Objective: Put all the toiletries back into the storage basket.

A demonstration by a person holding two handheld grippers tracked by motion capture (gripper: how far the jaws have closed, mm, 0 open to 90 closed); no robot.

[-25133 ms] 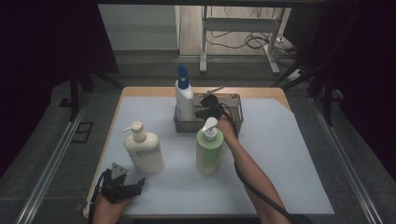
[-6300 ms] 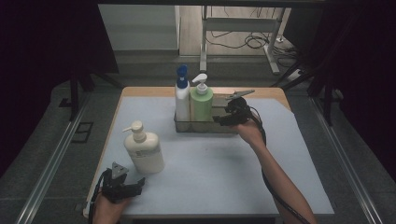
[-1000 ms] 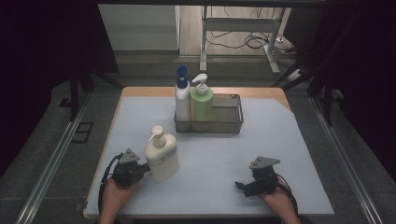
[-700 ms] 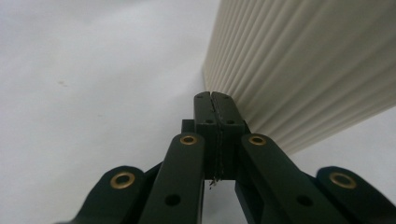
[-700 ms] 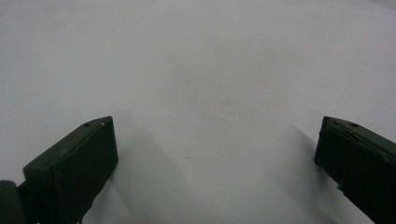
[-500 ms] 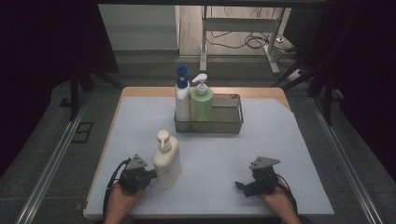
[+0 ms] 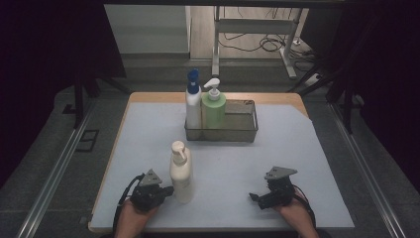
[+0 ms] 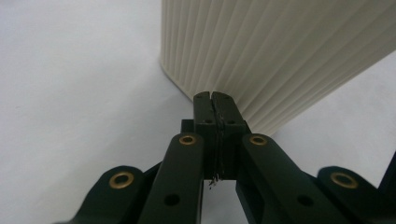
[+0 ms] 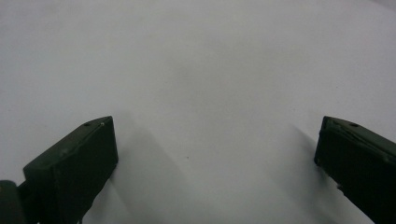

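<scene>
Behind the cream bottle (image 7: 181, 171), a wire basket (image 7: 242, 130) holds two bottles

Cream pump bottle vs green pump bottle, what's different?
The cream pump bottle stands on the bare mat by the shut left gripper; the green pump bottle stands in the wire basket beside the blue-capped bottle. Cream is near the front edge, green farther back. Both are upright with pump heads.
</scene>
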